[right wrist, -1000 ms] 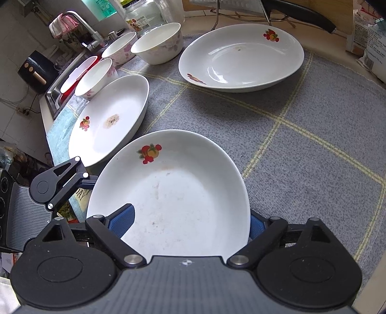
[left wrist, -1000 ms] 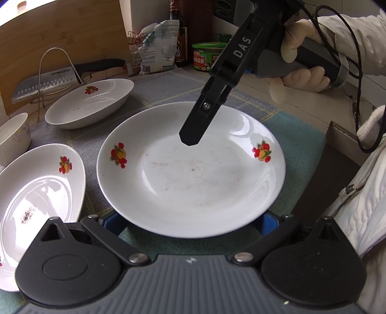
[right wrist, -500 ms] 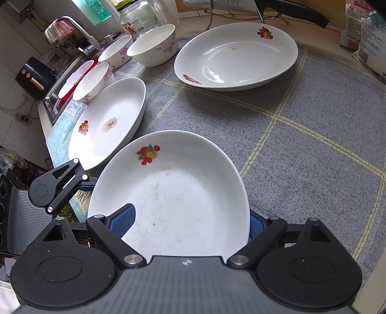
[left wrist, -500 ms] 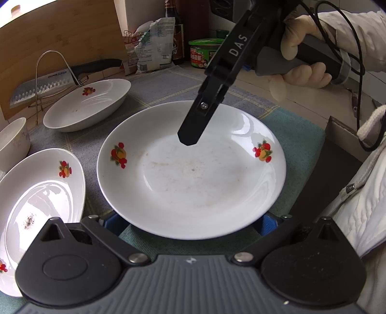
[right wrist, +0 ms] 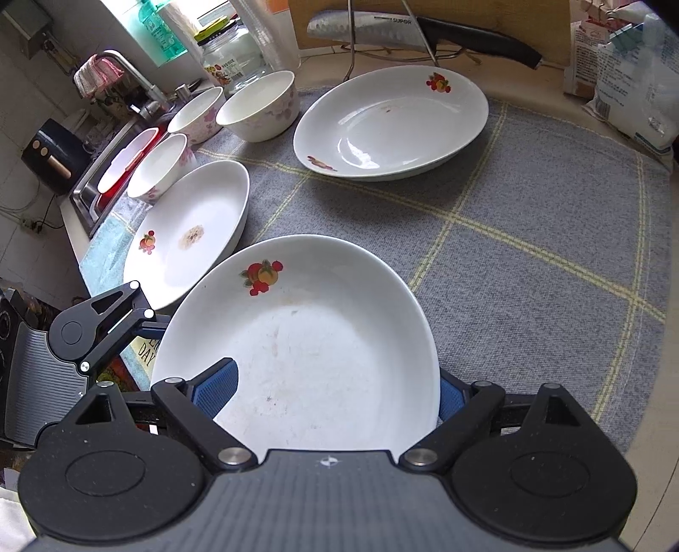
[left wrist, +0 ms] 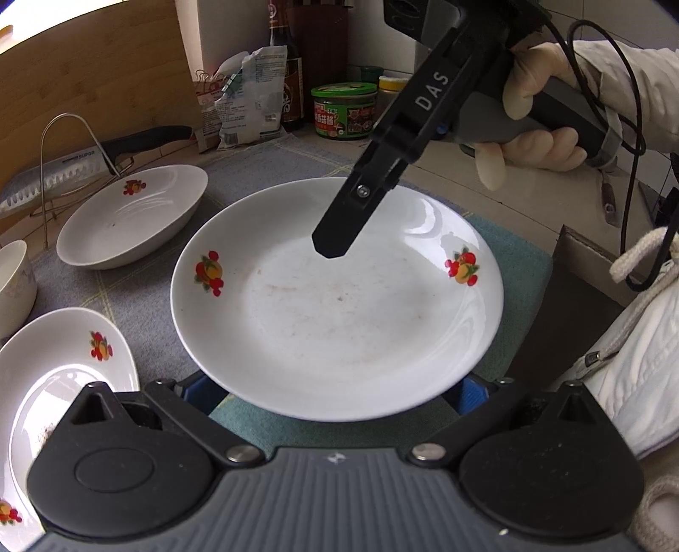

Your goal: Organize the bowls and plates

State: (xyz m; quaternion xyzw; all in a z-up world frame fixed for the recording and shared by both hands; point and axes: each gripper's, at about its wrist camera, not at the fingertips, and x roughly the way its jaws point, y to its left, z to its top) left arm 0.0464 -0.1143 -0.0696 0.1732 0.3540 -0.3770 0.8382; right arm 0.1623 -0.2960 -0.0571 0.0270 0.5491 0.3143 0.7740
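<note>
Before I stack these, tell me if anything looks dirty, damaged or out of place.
No damage shows, but two plates are soiled. The held plate has faint brown smears across its centre. The left plate carries a brownish crusty patch in its middle. A knife rests on a wire rack behind the far plate.

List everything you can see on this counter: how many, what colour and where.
held plate: one, white with fruit print, between the two grippers.
resting plates: two, white with fruit print, on the mat.
bowls: three, white with pink flowers, at the mat's sink-side edge.
mat: one, grey with yellow lines, on the counter.
knife: one, steel blade and black handle, behind the plates.
green-lidded jar: one, at the back beside a dark bottle.
right gripper: black with blue pads, clamped on the held plate's rim.
left gripper: black with blue pads, under the plate's near edge; grip unclear.
right hand: light glove, on the right gripper's handle.
</note>
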